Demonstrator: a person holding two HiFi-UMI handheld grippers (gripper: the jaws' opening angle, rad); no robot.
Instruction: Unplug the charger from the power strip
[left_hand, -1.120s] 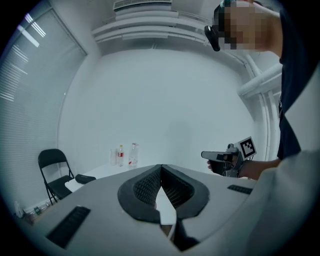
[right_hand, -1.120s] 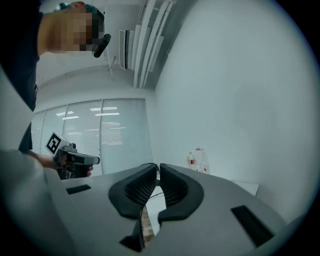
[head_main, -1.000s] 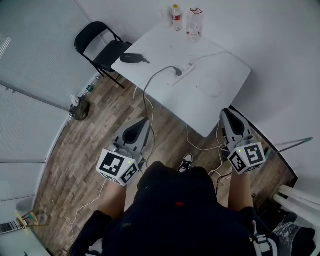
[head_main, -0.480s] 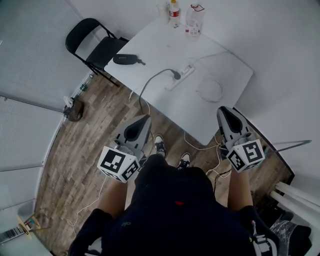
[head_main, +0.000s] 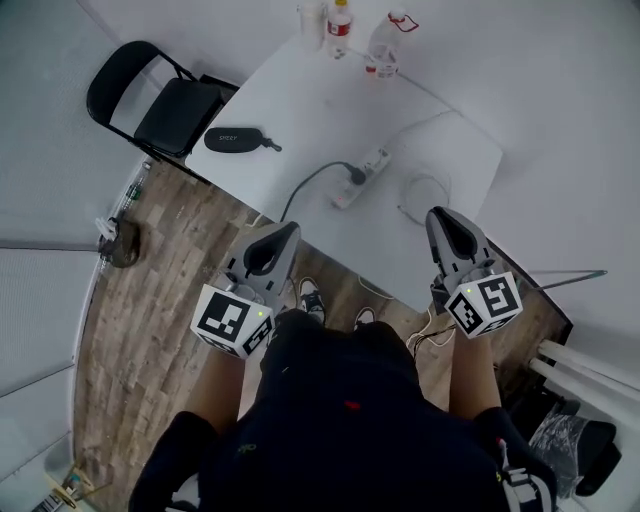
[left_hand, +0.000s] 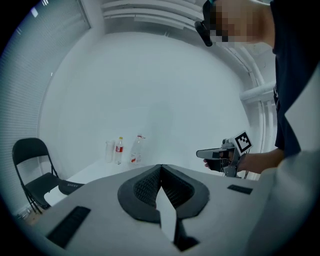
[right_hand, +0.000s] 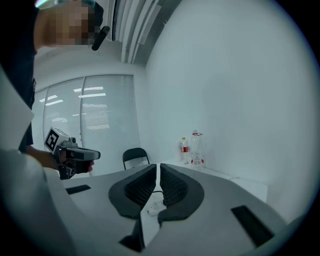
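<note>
Charger (head_main: 354, 176) is sitting plugged into the middle of the power strip (head_main: 374, 161) on the white worktop (head_main: 300, 95). Its grey cable (head_main: 308, 186) is curving away from the strip toward the near edge. Left gripper (head_main: 289, 229) is hanging well short of the strip on the person's side, pads pressed together on nothing. Right gripper (head_main: 434, 212) is hovering near the strip over a loose white cable loop (head_main: 424, 190), also pressed together and empty. Neither is touching anything yet.

This looks like the approach, so both grippers are going to need to spread before they arrive. The clean way, I'd say, is one gripper pinning the strip's bare end flat. The other then pinches the black charger body itself, not the cable, and pulls straight out along the prongs. A light strip is likely to lift or slide if nobody is holding it down.

Against a second ago, the person is standing closer. Both grippers were hanging over the wooden floor, far from the strip, and are now coming in over the worktop's near edge with the strip looming nearer.
</note>
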